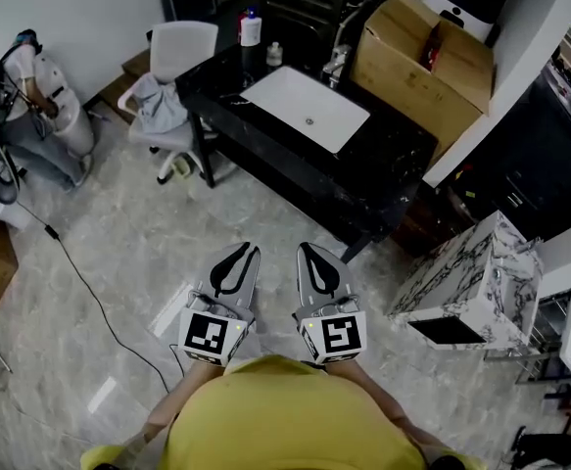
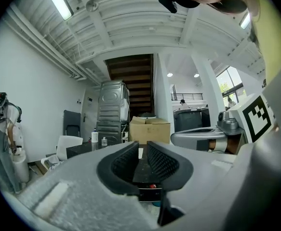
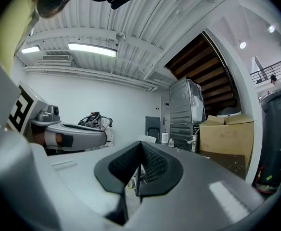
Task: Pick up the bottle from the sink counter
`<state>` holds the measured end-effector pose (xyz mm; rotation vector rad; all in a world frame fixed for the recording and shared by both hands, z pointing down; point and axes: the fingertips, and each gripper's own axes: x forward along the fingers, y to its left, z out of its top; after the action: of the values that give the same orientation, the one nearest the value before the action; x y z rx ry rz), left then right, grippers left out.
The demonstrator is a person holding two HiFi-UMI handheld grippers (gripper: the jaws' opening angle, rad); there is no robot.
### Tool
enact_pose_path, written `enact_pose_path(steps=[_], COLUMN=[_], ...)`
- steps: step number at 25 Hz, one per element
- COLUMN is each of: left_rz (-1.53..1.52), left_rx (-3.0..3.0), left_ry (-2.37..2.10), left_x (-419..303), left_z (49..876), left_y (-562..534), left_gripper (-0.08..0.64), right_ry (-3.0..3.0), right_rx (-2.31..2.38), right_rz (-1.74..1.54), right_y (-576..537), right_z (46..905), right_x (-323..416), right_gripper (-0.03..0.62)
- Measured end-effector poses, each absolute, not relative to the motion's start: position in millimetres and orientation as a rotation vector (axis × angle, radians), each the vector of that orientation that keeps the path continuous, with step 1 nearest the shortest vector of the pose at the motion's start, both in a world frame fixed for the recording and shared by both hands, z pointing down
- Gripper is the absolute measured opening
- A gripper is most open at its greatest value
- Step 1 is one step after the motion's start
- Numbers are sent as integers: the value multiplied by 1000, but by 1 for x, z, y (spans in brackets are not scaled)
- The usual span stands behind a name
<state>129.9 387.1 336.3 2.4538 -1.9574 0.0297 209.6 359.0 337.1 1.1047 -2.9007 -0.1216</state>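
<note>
Both grippers hung level over the floor, well short of the sink counter (image 1: 388,169). The right gripper (image 1: 306,250) was pinched together and the left gripper (image 1: 245,251) all but together, with nothing in either. The white bottle (image 1: 251,29) stood upright at the counter's far left corner. It looked like light, smooth plastic, probably best gripped mid-body, below the cap.

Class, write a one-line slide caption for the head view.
Left gripper and right gripper, both empty, face the sink counter and bottle.
</note>
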Motion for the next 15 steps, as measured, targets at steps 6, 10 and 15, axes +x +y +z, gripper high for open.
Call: enact_pose_path(steps=[6, 10, 15], left_rz=[36, 29, 21], left_rx=[2513, 2544, 2575], left_ry=[-1882, -1850, -1800], left_x=[76, 38, 0], left_z=[332, 333, 333], left_y=[304, 253, 203], left_gripper=[99, 103, 121], right_ry=[-2869, -2847, -2815], right_rx=[1154, 1187, 1231], right_rz=[-104, -108, -102], right_y=[278, 229, 184], right_z=[335, 336, 340], right_x=[154, 119, 85], right_gripper=[0, 0, 0])
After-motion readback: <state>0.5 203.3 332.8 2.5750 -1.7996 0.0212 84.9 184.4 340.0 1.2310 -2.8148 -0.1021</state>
